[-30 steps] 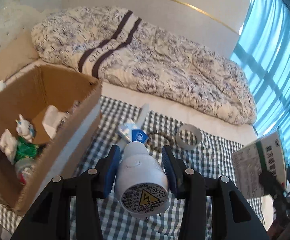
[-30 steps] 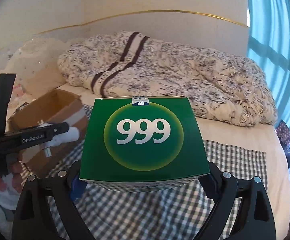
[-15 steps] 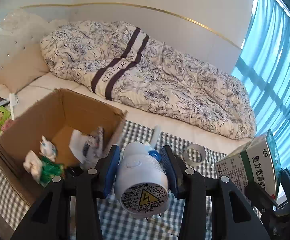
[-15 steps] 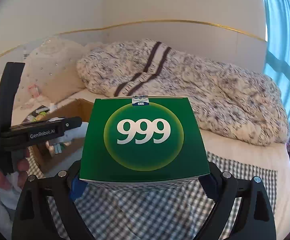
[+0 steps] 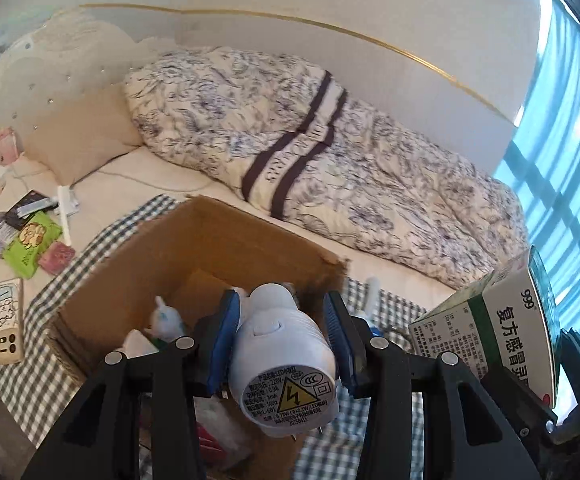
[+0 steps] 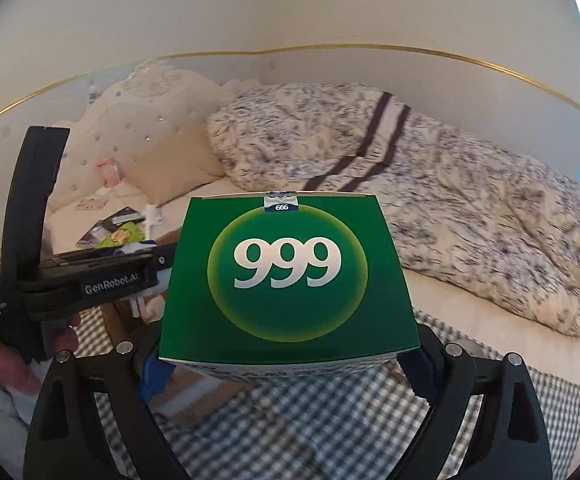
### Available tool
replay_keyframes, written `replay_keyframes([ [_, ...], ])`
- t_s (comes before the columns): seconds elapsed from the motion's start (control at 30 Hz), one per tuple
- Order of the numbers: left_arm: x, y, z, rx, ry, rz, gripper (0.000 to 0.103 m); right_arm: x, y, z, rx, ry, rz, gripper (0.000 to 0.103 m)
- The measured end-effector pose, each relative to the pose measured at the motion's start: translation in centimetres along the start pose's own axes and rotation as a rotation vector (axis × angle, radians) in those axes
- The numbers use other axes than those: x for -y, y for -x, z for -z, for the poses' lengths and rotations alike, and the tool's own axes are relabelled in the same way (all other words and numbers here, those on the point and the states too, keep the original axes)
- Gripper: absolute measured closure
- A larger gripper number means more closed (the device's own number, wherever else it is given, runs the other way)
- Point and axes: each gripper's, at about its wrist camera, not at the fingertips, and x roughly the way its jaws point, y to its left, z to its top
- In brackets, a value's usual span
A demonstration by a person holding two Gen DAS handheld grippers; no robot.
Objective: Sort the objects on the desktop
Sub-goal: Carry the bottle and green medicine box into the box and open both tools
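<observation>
Night-light, clamped in your left hand-held gripper above cardboard box: early release risks bouncing it out; right hand-held gripper grips medicine box.

The left gripper has its blue pads pressed against a white plug-in device; the right gripper clamps a green box, both held aloft.

Your green medicine box shows a large white "999" on the face toward the right wrist camera, with a small blue tab reading "666" at that face's far edge. In the left wrist view, its white side panel reads "999" above "复方感冒灵". The white plug-in light has "220V", "CCC" and a yellow lightning warning triangle on its round end label. Left of the box, the left gripper's black body reads "GenRobot.AI" and "Data Acquisition System".
</observation>
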Motion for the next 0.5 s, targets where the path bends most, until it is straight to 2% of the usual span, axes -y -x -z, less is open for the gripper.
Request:
replay_keyframes([
  [0.5,-7.2,-4.5,0.2,-0.055,0.092,-0.016,0.058,-4.1,-8.2,-1.1,-0.088,0.037,-0.043,0.011],
])
